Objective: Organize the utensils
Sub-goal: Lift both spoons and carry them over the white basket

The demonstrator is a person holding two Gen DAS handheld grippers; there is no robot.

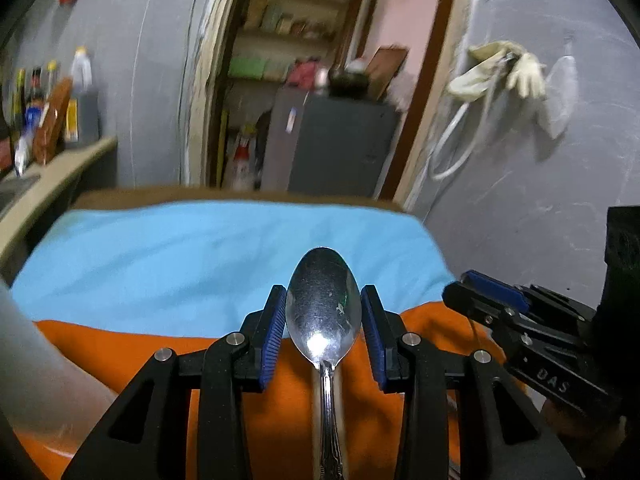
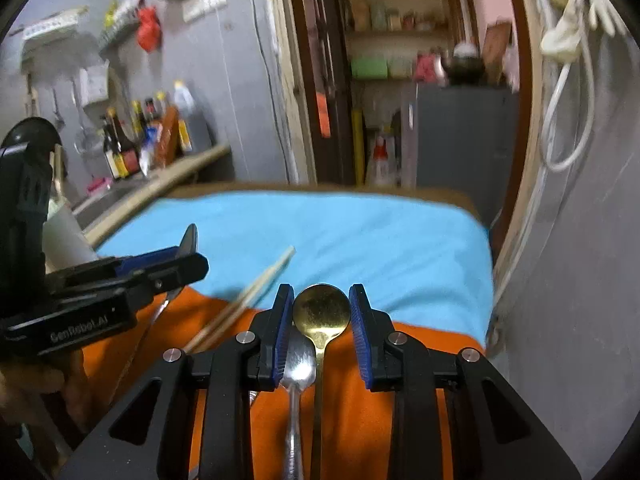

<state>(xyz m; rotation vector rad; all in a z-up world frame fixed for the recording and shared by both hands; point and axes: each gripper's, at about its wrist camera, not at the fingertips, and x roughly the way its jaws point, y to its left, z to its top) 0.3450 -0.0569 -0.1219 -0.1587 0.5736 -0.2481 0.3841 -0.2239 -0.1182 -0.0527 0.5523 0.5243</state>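
You are working over a table draped in a blue cloth with an orange cloth lying over its near part. Beyond it a grey cabinet is standing in the doorway, and bottles are crowding the counter at left.

Your left gripper is holding a silver spoon: its bowl is sitting between the blue pads with narrow slivers showing either side, so whether they are pinching it cannot be told. The handle is running back under the gripper.

Your right gripper is standing released, its fingers apart around the bowl of a gold spoon. A second silver spoon is lying just beside it on the left, over the orange cloth. Chopsticks are lying slantwise across both cloths.
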